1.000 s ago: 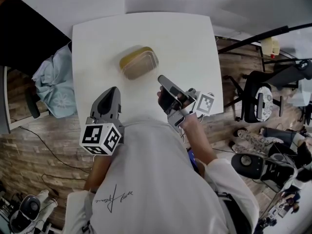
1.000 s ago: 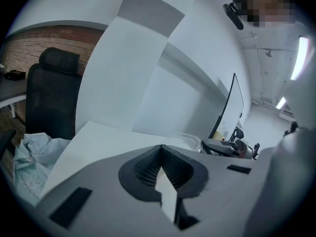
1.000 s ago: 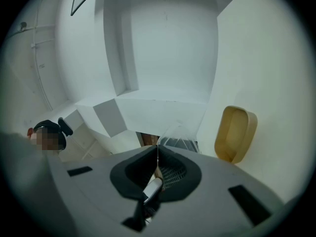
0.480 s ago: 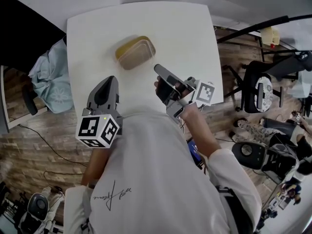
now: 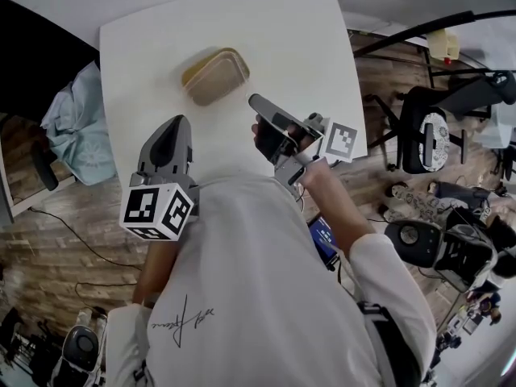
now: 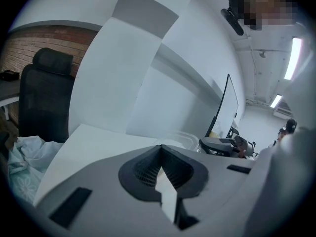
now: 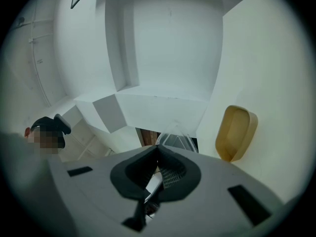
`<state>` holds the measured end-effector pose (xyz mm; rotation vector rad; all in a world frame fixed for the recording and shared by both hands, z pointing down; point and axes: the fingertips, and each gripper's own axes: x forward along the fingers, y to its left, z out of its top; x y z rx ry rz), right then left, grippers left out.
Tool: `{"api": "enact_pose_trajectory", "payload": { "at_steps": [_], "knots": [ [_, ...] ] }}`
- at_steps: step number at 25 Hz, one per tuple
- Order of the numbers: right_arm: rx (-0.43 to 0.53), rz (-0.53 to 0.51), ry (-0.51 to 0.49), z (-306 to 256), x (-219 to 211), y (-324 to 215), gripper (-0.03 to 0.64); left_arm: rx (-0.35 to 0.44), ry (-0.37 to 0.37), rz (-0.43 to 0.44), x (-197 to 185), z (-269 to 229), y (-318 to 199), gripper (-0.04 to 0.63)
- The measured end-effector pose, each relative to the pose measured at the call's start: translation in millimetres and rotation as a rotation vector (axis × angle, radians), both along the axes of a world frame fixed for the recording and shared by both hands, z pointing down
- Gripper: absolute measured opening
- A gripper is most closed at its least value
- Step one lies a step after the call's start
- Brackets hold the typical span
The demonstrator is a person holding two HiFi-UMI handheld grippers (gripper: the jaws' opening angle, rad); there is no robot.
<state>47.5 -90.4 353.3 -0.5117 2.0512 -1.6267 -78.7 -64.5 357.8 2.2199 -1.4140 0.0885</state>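
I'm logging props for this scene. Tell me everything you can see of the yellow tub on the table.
The yellow tub is a shallow rectangular container with rounded corners and a raised rim, plastic by its look. It lies flat on the white table, askew to its edges. Nothing touches it but the table; the right gripper is nearest, apart from it.

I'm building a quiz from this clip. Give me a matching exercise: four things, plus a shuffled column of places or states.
1 yellow container
2 light blue cloth
3 left gripper
4 black office chair

A on the floor, right of the white table
B on the table
C jaws shut, nothing between
D left of the table, off it

Pairs: 1-B, 2-D, 3-C, 4-A
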Motion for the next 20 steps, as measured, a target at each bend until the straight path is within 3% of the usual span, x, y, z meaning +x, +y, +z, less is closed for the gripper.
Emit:
{"api": "enact_pose_trajectory", "payload": {
  "at_steps": [20],
  "knots": [
    [-0.018,-0.038,-0.020,-2.1,-3.6,1.6,0.011,-0.013,-0.006,0.000,0.7,0.9,3.1,0.008]
  ]
}}
